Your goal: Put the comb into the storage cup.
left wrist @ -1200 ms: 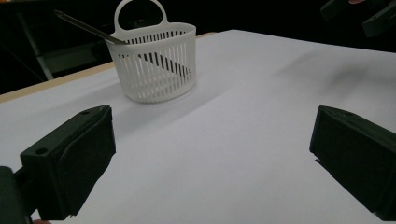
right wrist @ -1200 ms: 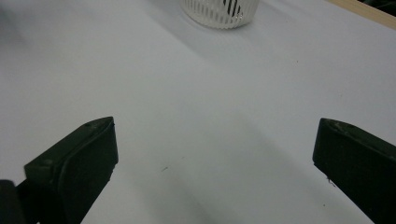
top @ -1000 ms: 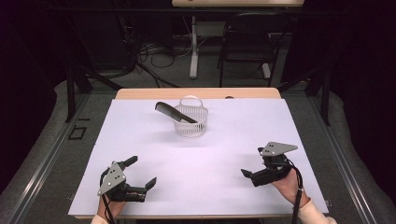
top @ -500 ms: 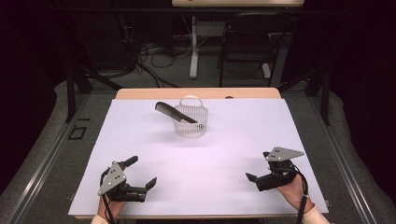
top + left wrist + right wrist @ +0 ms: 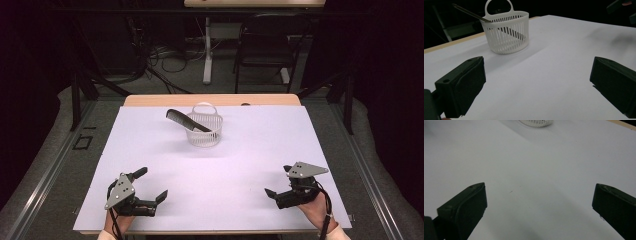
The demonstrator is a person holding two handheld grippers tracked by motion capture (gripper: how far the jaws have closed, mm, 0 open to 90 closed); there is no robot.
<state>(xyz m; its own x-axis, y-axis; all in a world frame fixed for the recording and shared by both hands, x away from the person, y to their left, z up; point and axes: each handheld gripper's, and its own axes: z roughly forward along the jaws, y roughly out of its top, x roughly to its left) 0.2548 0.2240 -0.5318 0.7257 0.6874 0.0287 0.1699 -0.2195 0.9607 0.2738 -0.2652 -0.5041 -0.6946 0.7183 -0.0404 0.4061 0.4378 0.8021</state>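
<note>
A white slatted basket (image 5: 204, 131) with a loop handle stands at the far middle of the white table (image 5: 260, 140). A black comb (image 5: 185, 120) leans in it, its end sticking out to the upper left. My left gripper (image 5: 152, 183) rests near the front left edge, open and holding nothing. My right gripper (image 5: 278, 181) is near the front right edge, also open with nothing in it. In the left gripper view the basket (image 5: 507, 32) and comb (image 5: 469, 12) lie ahead beyond the wide-apart jaws. The basket's base (image 5: 535, 122) peeks in at the top of the right gripper view.
Bare white table surface lies between the grippers and the basket. A wooden strip (image 5: 210, 100) runs along the table's far edge. Beyond it stand a chair (image 5: 265, 45), a table leg and cables on the dark floor.
My right gripper has drawn back toward the front right edge of the table. The left gripper, basket and comb have stayed where they were.
</note>
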